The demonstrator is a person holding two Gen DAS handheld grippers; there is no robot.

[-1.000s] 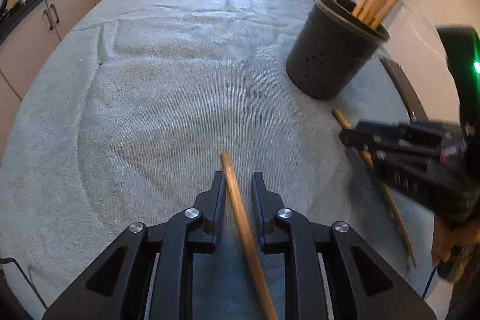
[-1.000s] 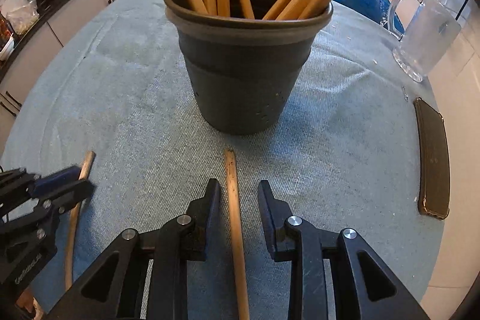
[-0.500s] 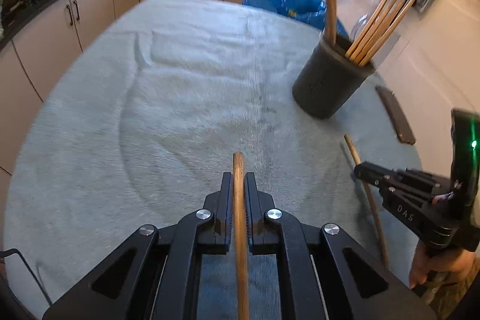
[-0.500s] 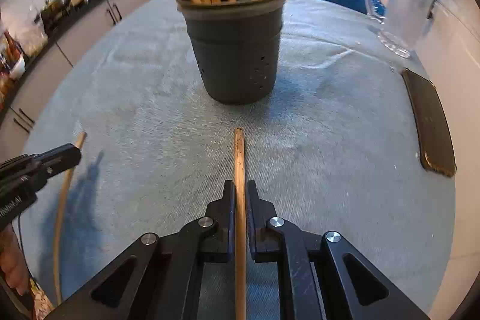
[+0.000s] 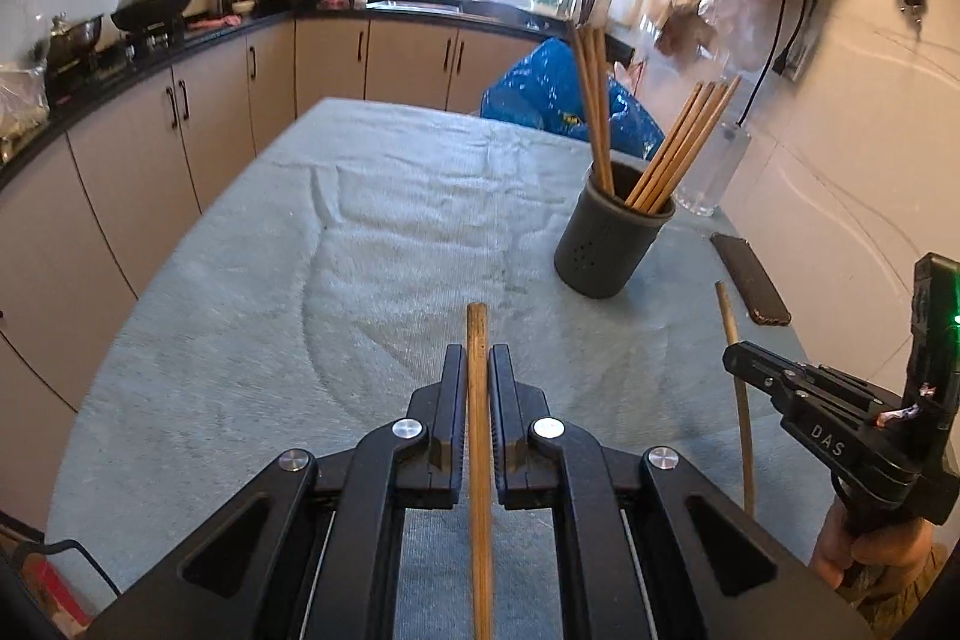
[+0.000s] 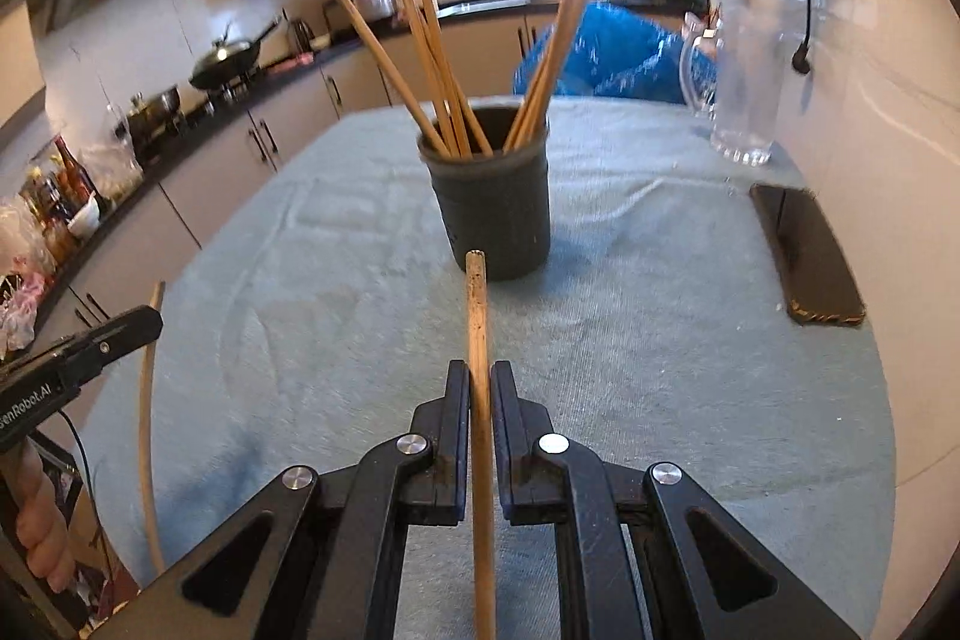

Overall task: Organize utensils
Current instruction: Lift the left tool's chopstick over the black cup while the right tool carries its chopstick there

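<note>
Both sets of jaws are clamped on a chopstick each: the left gripper (image 5: 477, 370) holds one chopstick (image 5: 478, 400), the right gripper (image 6: 479, 388) another (image 6: 479, 370), lifted over the towel-covered surface (image 5: 360, 244). Next, tip each upright and drop it into the grey holder (image 6: 492, 202) among the others
</note>
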